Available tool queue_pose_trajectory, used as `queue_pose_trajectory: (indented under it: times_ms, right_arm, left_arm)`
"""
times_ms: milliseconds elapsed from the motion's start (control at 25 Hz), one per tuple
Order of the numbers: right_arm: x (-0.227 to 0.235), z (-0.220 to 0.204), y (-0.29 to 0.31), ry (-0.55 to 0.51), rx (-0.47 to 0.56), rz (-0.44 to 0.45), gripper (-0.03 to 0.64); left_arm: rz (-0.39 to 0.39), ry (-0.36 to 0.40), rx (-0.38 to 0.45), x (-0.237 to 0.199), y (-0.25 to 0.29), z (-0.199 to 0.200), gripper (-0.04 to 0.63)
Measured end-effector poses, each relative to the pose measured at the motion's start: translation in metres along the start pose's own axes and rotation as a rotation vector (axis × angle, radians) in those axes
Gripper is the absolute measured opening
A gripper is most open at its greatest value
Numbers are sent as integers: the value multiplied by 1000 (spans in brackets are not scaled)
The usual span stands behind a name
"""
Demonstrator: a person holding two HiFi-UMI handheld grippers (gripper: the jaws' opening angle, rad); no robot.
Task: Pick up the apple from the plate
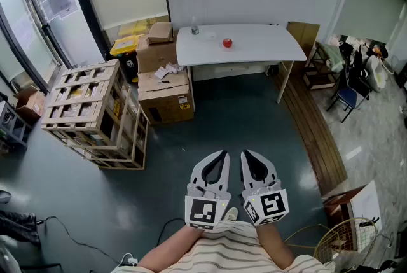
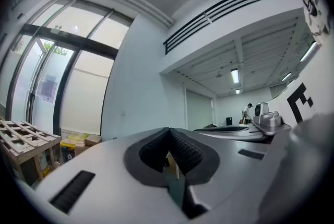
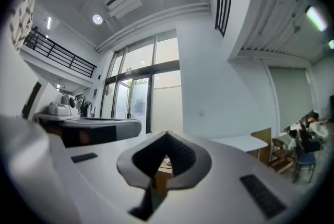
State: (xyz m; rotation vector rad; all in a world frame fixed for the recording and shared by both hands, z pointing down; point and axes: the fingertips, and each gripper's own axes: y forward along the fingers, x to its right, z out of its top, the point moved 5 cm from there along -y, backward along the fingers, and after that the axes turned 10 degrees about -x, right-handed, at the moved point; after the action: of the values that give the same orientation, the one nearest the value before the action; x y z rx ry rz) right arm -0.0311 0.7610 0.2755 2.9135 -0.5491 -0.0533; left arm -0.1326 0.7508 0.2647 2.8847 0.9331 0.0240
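A red apple lies on the white table far ahead, against the back wall. I cannot make out a plate under it against the white top. A small bottle stands to the apple's left. Both grippers hang close to the person's striped shirt, side by side and pointing level toward the table, well short of it. The left gripper is shut with nothing between its jaws, and so is the right gripper. In the left gripper view and the right gripper view the tips meet, empty.
Cardboard boxes and slatted wooden crates stand left of the table. A blue chair and cluttered shelves sit at the right wall. A wire basket and cables lie near the person. Dark floor stretches between me and the table.
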Motion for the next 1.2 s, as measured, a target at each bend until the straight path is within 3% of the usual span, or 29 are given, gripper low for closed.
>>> queue_pose_trajectory:
  times_ms: [800, 1200]
  right_arm:
    - [4, -1, 23, -7, 4, 50, 5]
    - [36, -1, 35, 8, 22, 69, 5]
  left_arm:
    - [40, 33, -15, -8, 17, -2, 5]
    - [57, 29, -17, 0, 48, -2, 5]
